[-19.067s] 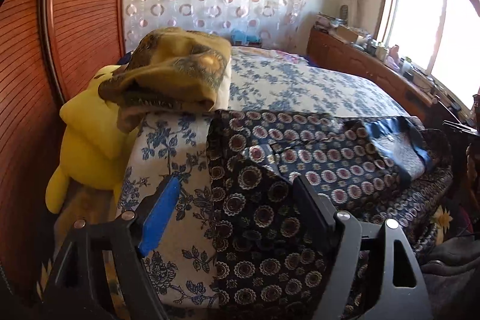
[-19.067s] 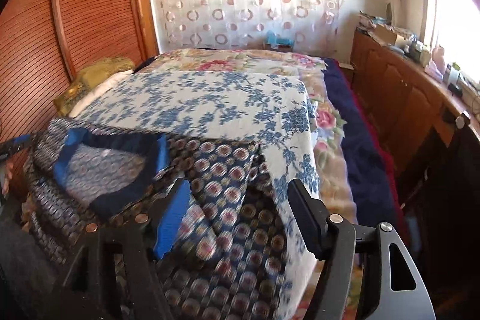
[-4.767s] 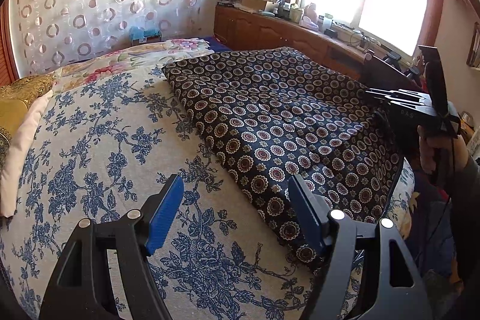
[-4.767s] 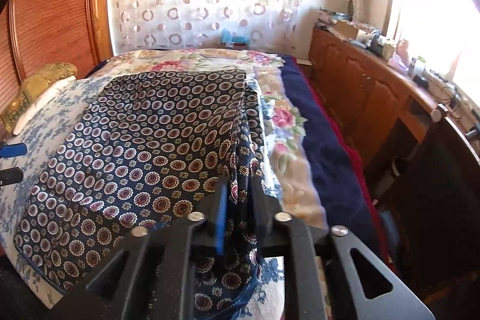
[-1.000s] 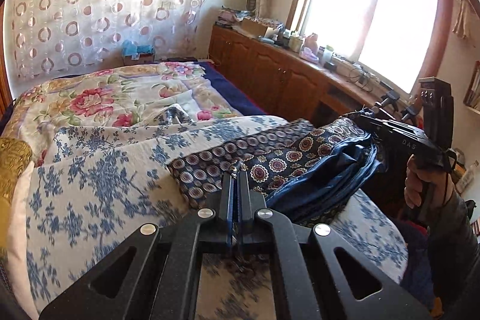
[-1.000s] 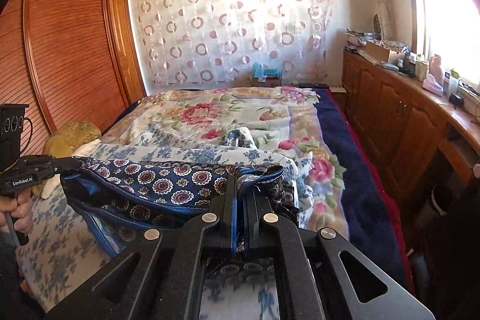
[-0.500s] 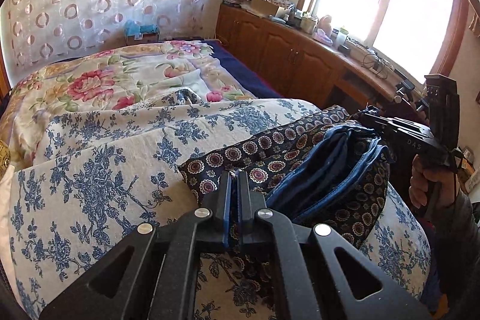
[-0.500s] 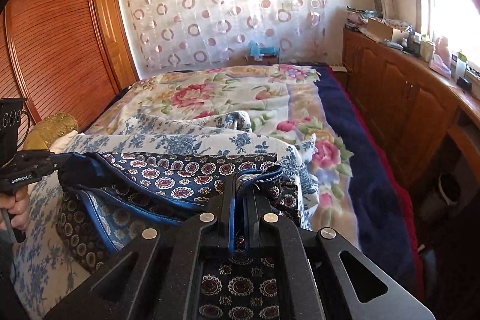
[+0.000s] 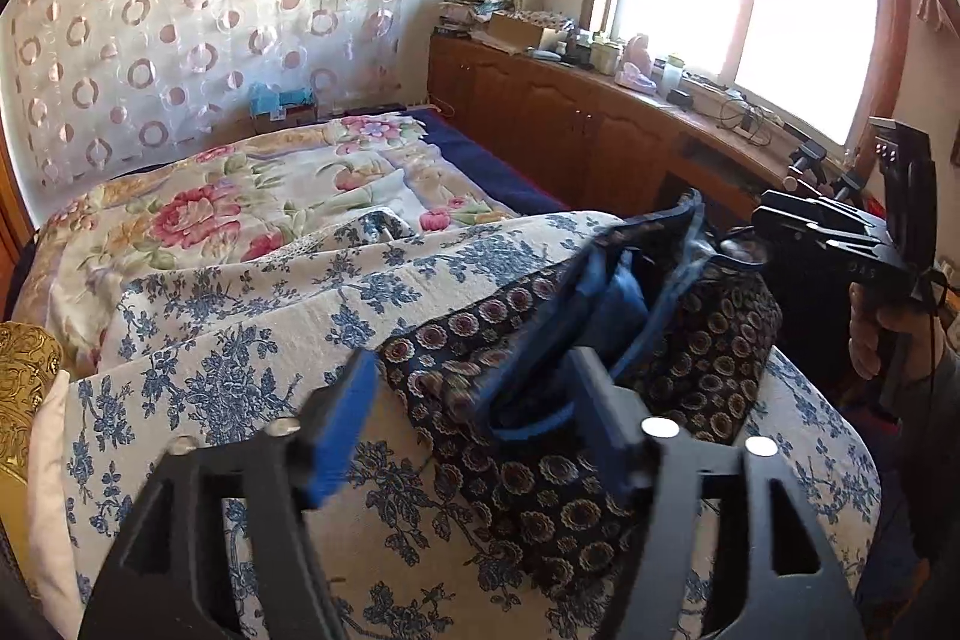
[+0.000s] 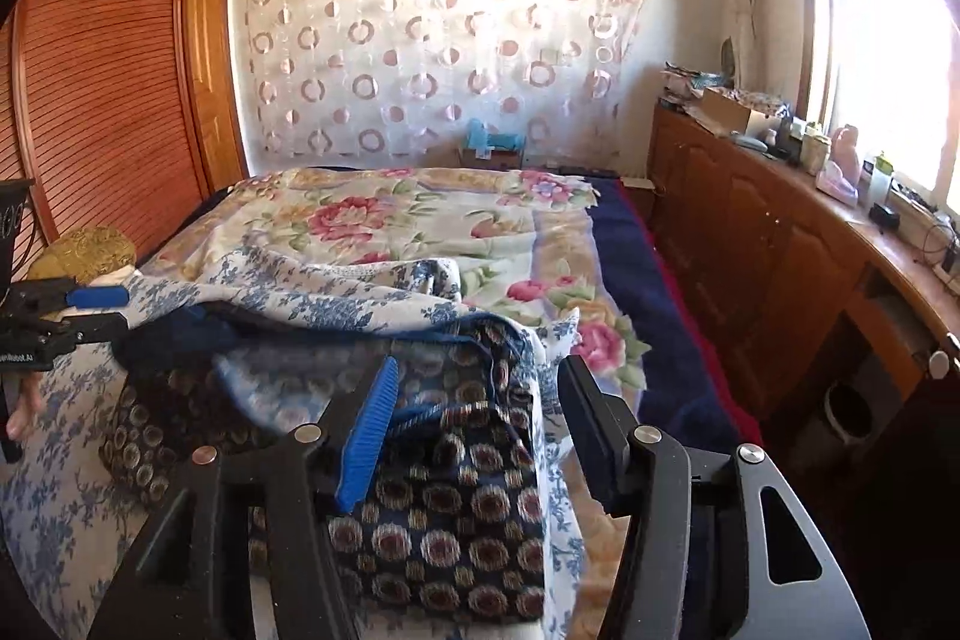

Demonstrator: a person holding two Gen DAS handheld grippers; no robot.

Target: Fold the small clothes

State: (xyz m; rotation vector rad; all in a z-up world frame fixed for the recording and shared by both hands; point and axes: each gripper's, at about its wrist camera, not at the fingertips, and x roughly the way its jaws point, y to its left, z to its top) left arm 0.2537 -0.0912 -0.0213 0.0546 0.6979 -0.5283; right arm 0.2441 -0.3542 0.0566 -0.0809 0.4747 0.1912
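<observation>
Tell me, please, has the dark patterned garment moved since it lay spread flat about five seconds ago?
Yes. The dark patterned garment now lies folded into a narrow bundle on the blue floral bedspread, gathered toward its near edge; both grippers' jaws have just been opening off it.

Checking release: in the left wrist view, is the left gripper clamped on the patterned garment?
No, the left gripper stands open, its jaws apart over the patterned garment.

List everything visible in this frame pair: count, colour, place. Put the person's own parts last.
Patterned garment: one, navy with medallion print and blue lining, folded on the blue-floral cover.
Blue-floral cover: one, white and blue, near end of bed.
Rose quilt: one, cream with pink flowers, far end of bed.
Gold cushion: one, by the wardrobe.
Wardrobe: one, reddish wood.
Cabinets: a wooden row under the window.
Left tool: black, blue pads, jaws just opened, garment released.
Right tool: same.
</observation>
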